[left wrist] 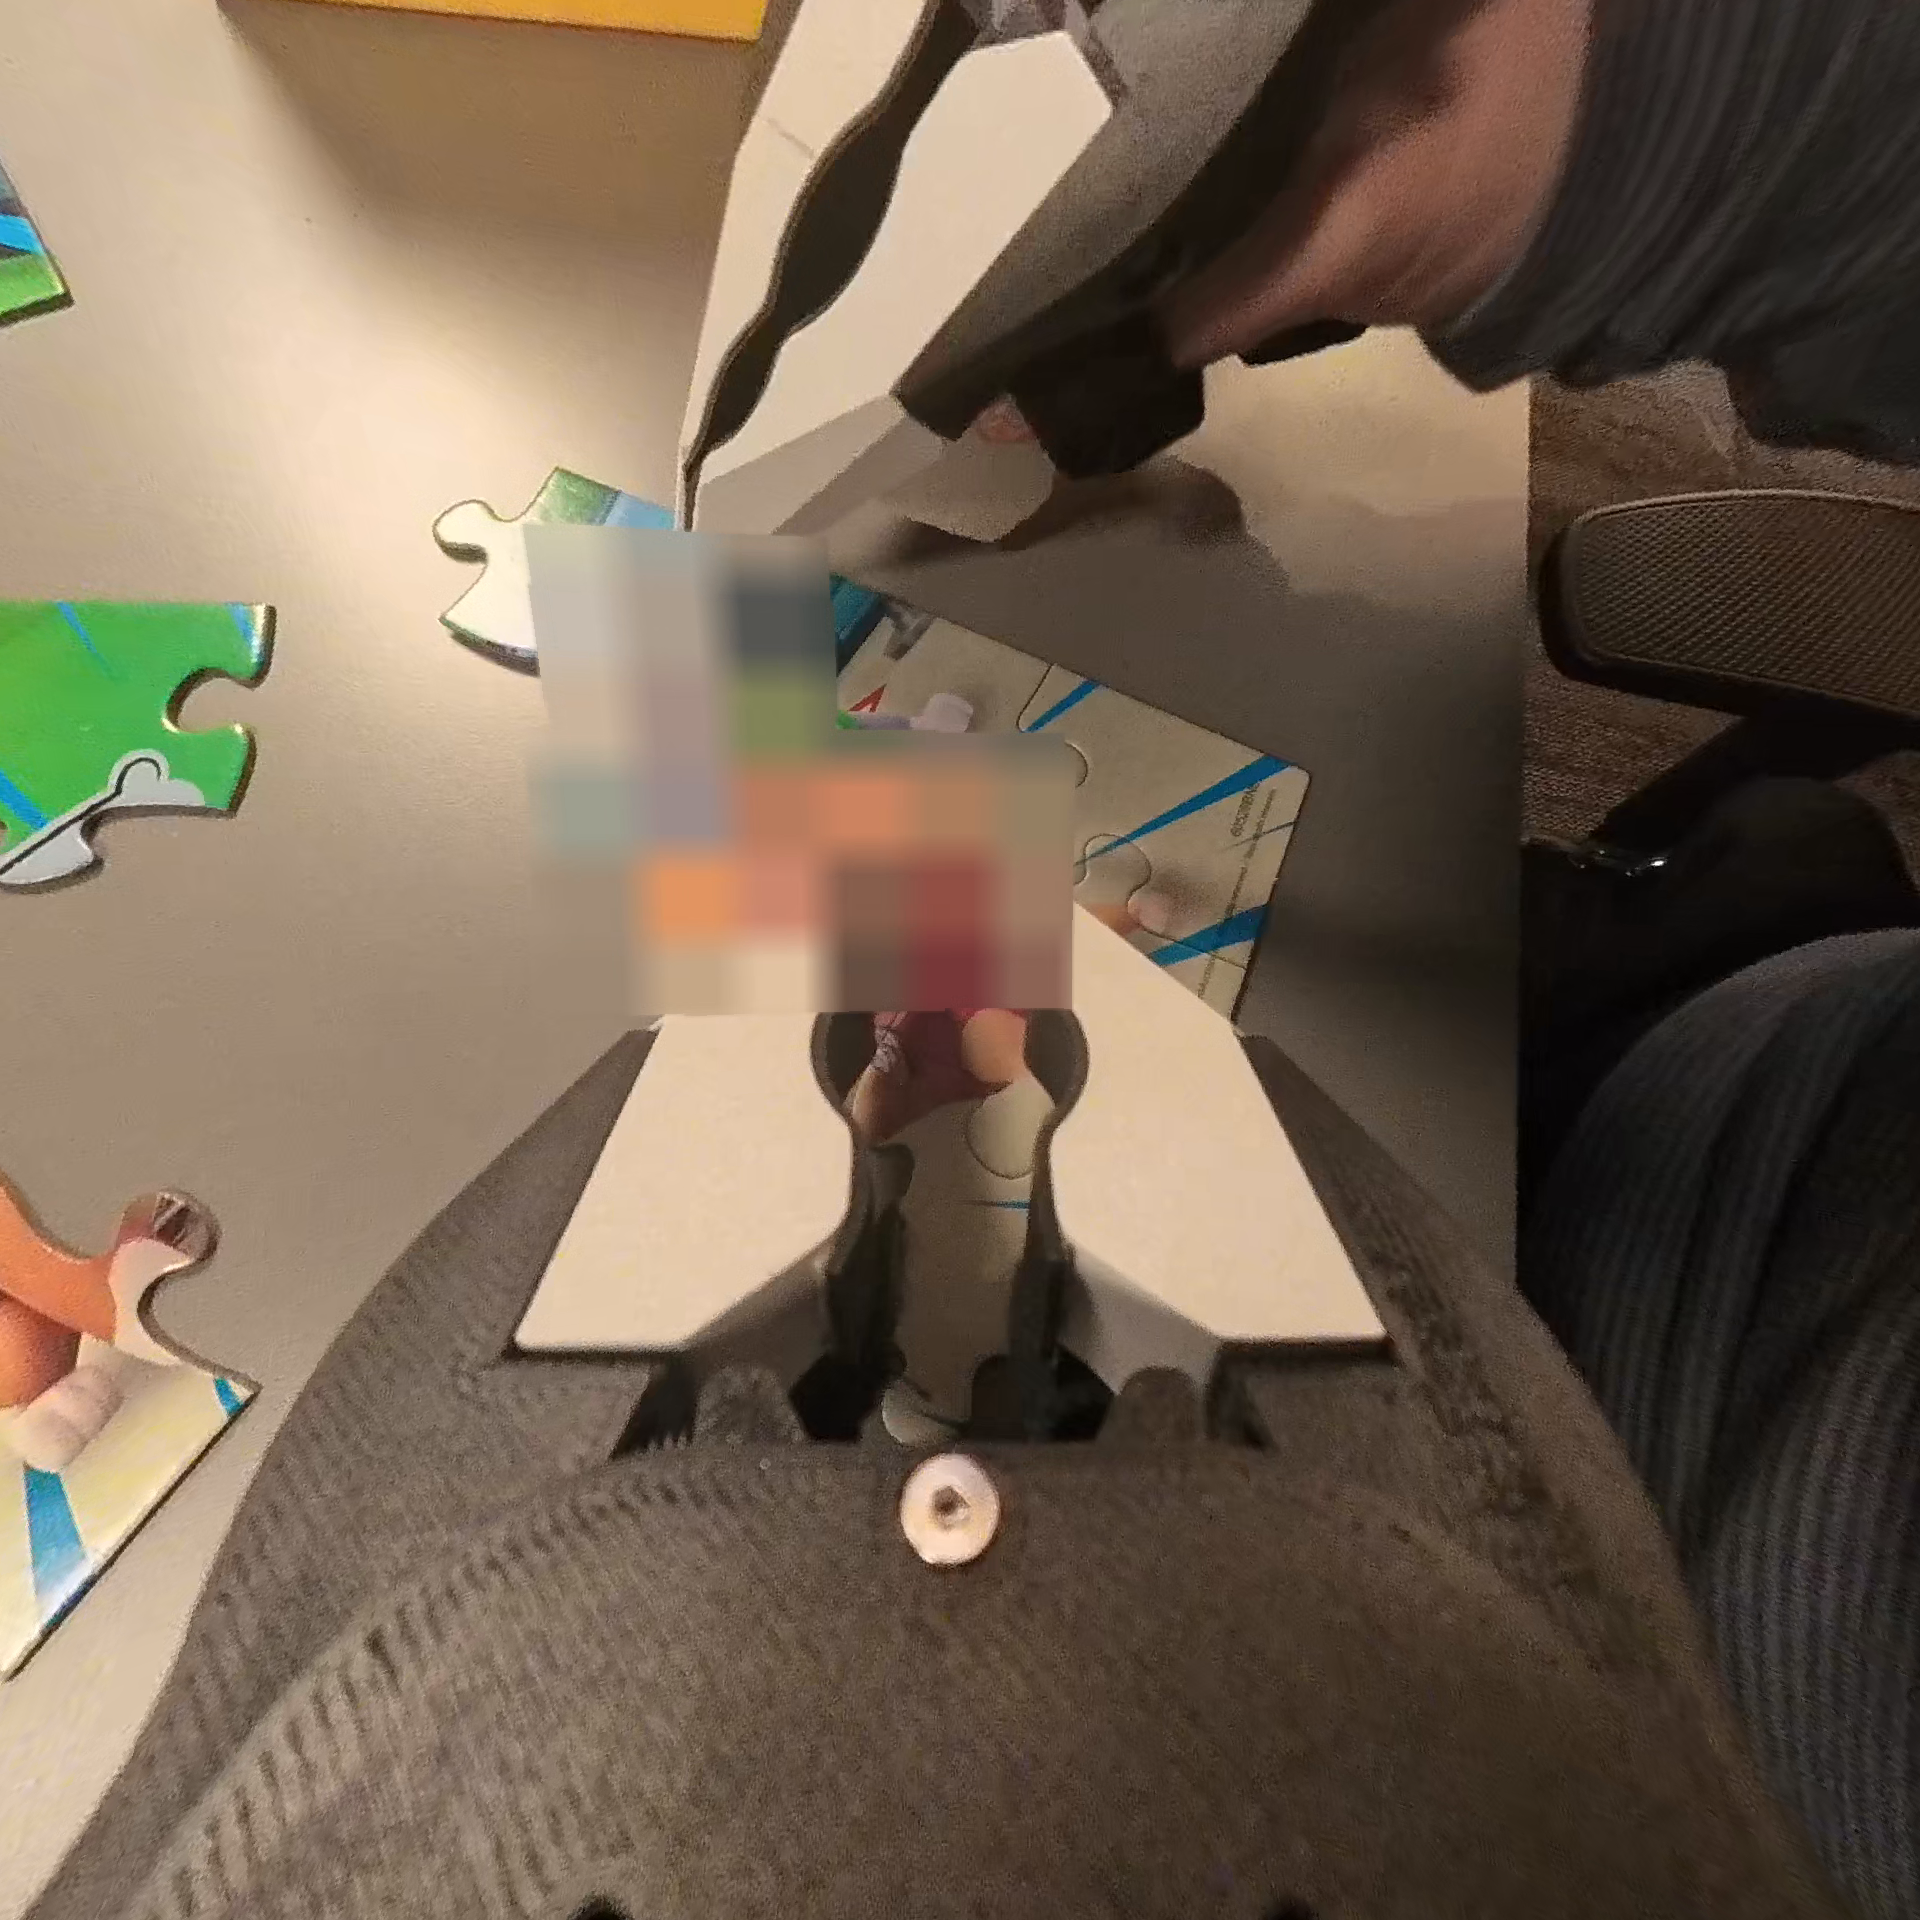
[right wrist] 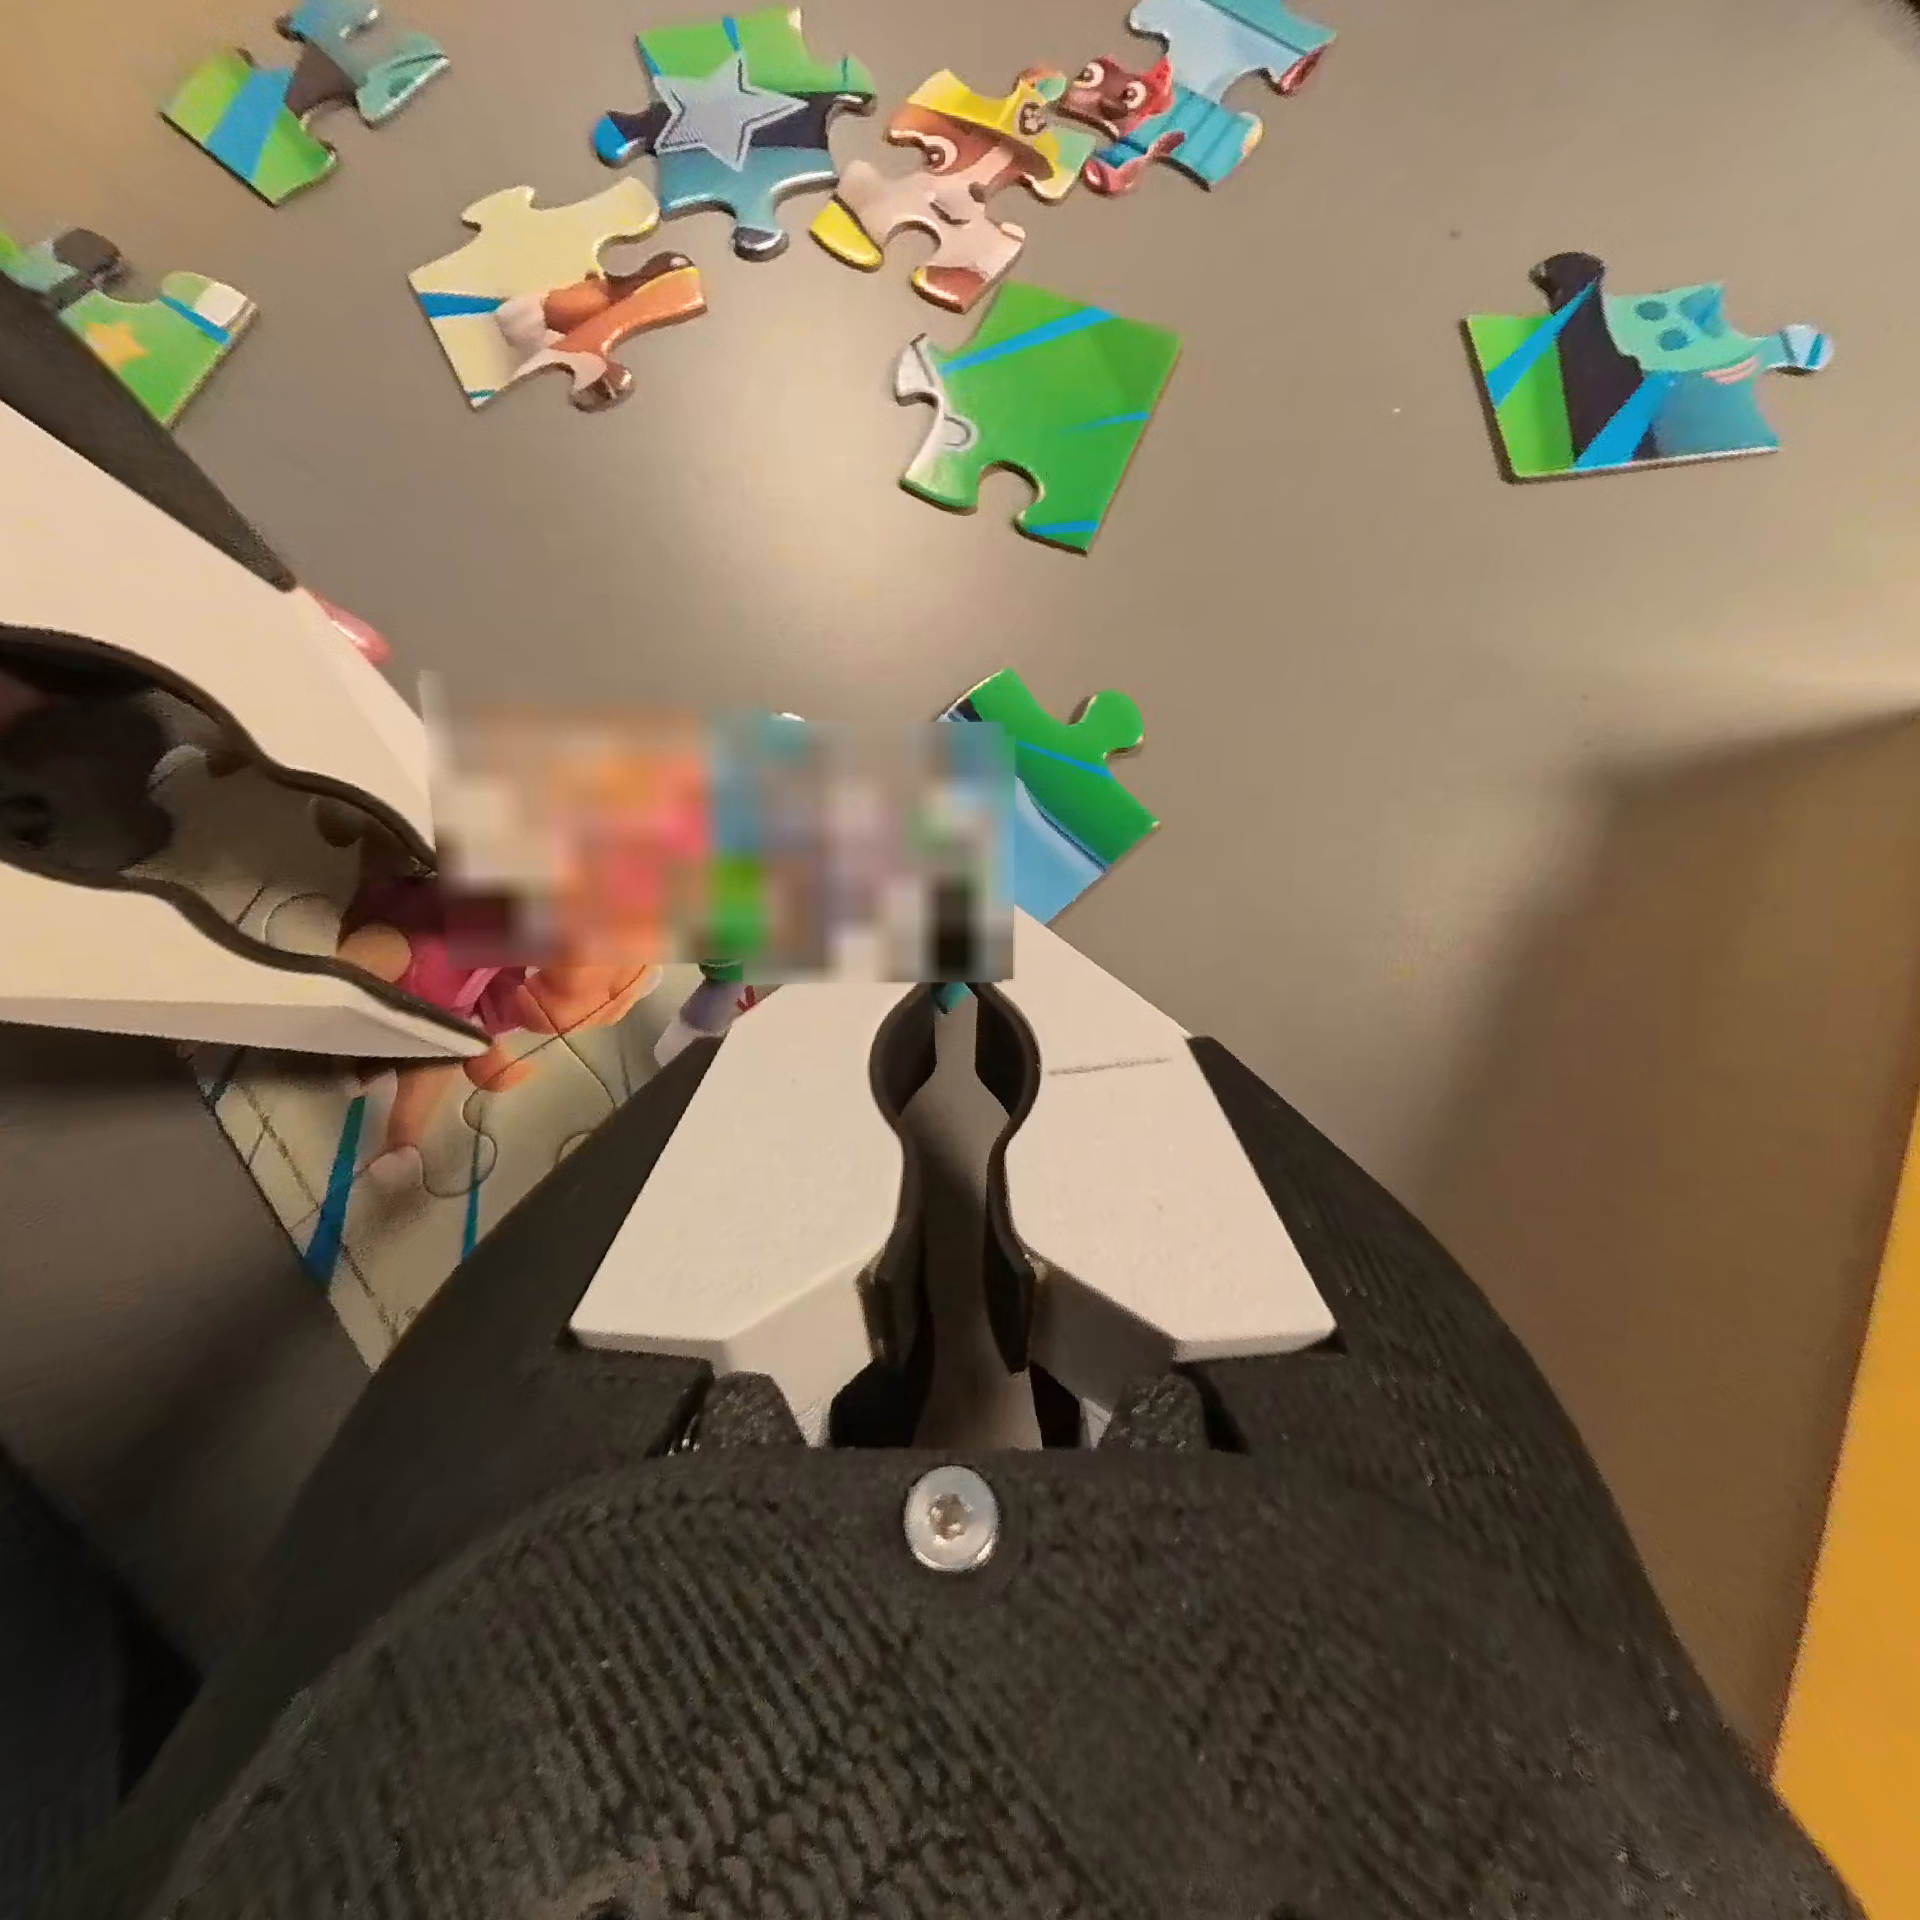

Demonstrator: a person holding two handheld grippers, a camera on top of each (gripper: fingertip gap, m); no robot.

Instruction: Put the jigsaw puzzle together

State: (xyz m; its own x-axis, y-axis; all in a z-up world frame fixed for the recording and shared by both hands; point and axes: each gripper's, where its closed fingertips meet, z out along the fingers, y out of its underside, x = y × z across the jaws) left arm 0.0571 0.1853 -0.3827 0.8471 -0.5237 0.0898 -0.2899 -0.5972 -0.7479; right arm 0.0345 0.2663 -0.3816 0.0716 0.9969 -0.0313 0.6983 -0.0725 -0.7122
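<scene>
A joined section of a cartoon puzzle lies on the grey table near its edge. My left gripper hovers over this section with its fingers apart and nothing between them. The right wrist view shows it open above the same section. My right gripper is shut. Its tips come down at a green and blue piece lying flat beside the section, also in the left wrist view. A mosaic patch hides the contact.
Several loose pieces lie on the far table, among them a green one and a star one. More lie left of my left gripper. A yellow box stands at the right. A chair armrest is past the table edge. Spacing between my two grippers at the tips: around 9 centimeters.
</scene>
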